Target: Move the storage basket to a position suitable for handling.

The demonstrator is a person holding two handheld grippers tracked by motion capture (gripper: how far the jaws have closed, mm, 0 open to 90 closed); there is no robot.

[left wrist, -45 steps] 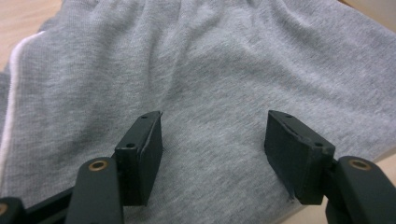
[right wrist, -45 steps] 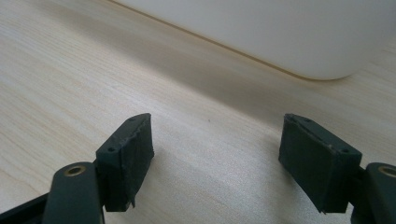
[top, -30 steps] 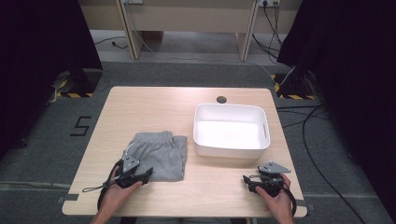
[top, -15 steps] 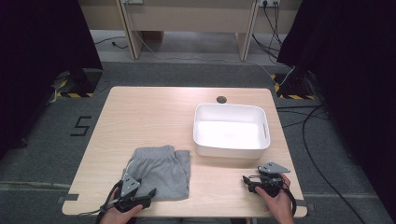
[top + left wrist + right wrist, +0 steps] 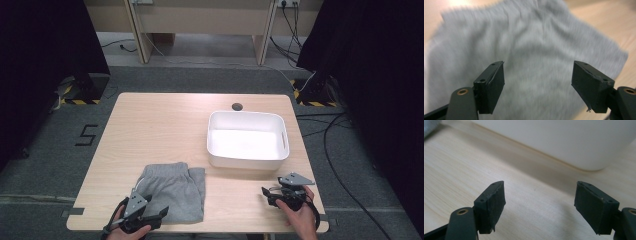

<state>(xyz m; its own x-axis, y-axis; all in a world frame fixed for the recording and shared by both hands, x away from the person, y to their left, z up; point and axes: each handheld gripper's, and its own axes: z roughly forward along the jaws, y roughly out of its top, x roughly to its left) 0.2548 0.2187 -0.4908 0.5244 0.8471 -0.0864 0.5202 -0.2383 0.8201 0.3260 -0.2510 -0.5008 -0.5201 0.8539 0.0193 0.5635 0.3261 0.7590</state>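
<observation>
- Now that your left gripper (image 5: 150,216) has let go, the grey shorts (image 5: 172,190) lie folded at the near edge of the table (image 5: 160,125), closer to you than they were 1 second ago, when they sat nearer the middle.
- Your left jaws have just been opening; in the left gripper view they stand wide with the grey cloth (image 5: 531,50) past them, nothing pinched between the pads.
- Your left hand has pulled back toward the table edge, so the drag looks finished.
- Your right gripper (image 5: 270,192) rests at the near right corner, unmoved, jaws wide apart and holding nothing over bare wood.
- Beside it, the white bin (image 5: 247,137) sits empty, apart from the shorts.
- Judging by this, the next step is probably lifting the shorts into the bin.
</observation>
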